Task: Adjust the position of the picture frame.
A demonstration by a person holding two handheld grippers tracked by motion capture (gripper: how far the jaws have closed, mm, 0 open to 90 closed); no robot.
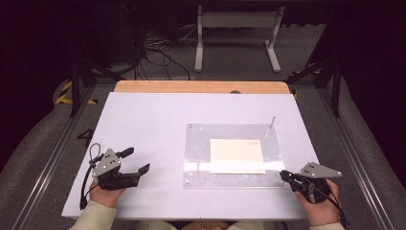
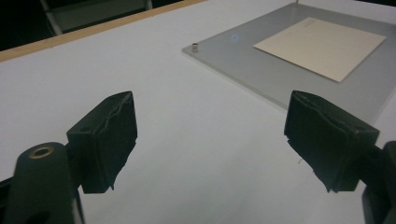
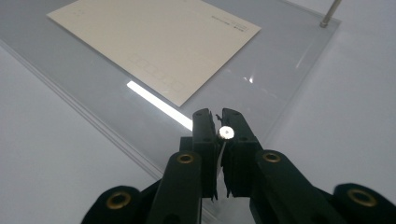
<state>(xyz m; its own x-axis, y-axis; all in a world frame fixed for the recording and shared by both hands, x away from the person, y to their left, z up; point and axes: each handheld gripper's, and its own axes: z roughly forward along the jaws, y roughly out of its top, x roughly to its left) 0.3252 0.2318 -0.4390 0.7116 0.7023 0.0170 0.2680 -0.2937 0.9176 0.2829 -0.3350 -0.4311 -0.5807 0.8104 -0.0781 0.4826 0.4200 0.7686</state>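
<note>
at the plate's [image 3: 289, 60] corner, right tongs [image 3: 220, 123] pinch a pin [image 3: 226, 133]

The right gripper [image 3: 221, 122] has its two black jaws nearly together, pinching a small silver pin [image 3: 226, 133] whose round head shows between the tips. The jaws stand over the near corner of a clear plate [image 3: 280, 70] that lies on the white table [image 3: 355, 140]. A cream card [image 3: 154, 42] with faint print lies flat on the plate, beyond the jaws. A bright strip of reflected light runs along the plate just beside the card's near edge. At the plate's far corner another pin [image 3: 328, 14] stands upright.
</note>
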